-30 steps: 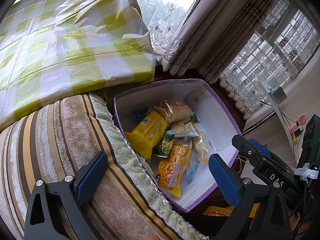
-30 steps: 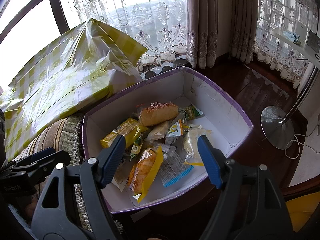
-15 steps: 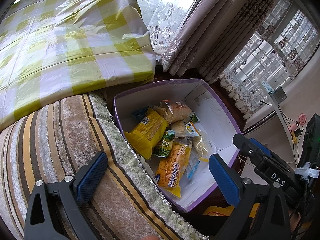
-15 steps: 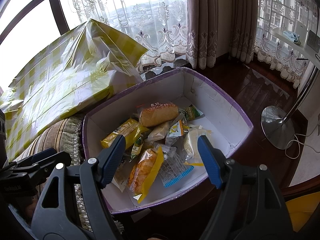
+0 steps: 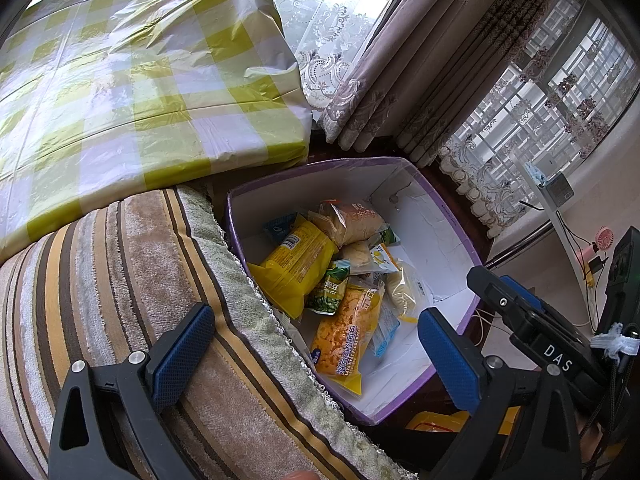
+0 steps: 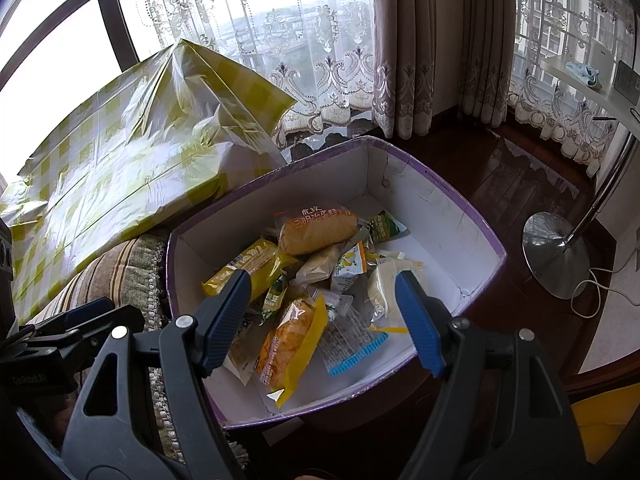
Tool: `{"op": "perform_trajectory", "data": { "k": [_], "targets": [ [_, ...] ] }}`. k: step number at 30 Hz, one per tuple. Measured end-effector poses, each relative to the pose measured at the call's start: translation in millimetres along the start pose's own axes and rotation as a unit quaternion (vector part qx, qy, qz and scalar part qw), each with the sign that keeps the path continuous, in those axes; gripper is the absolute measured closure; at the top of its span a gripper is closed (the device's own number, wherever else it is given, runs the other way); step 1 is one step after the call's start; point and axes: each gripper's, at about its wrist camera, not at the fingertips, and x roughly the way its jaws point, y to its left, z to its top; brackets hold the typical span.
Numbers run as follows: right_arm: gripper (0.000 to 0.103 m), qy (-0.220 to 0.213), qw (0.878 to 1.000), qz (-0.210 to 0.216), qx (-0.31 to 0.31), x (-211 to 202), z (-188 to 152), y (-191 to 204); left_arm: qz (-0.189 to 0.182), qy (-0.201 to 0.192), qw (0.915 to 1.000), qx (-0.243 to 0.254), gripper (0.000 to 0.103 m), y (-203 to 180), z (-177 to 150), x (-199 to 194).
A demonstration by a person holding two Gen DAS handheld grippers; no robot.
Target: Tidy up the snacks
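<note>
A purple-rimmed cardboard box with white inner walls sits on the dark wood floor, pressed against a striped sofa cushion. The snacks lie heaped toward the cushion side of the box. At the far end is a bread pack printed with Chinese characters too small to read with certainty. Beside it lies a yellow bag with a barcode label, and against that a small green pea packet on which the letters "avor" can be read. Nearest the cameras is an orange-and-yellow crisp packet with white Chinese lettering, next to a clear wrapper with a blue serrated edge and a pale packet.

The left gripper hangs over the cushion's fringed edge, jaws spread wide, blue pads bare, nothing between them. The right gripper hangs above the near end of the box, its jaws also wide apart and holding nothing; its side reads "DAS" in the left view.

A bundle wrapped in yellow-and-white checked plastic rests on the cushion behind the box. Lace curtains cover the windows, and a chrome lamp base stands on the floor to the right.
</note>
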Motion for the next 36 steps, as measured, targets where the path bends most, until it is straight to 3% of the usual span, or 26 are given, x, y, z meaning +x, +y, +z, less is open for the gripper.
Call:
{"op": "perform_trajectory", "data": {
  "k": [36],
  "targets": [
    [0.026, 0.000, 1.000, 0.001, 0.001, 0.5, 1.3, -0.3, -0.002, 0.001, 1.0000, 0.002, 0.001, -0.2, -0.2, 0.3]
  ]
}}
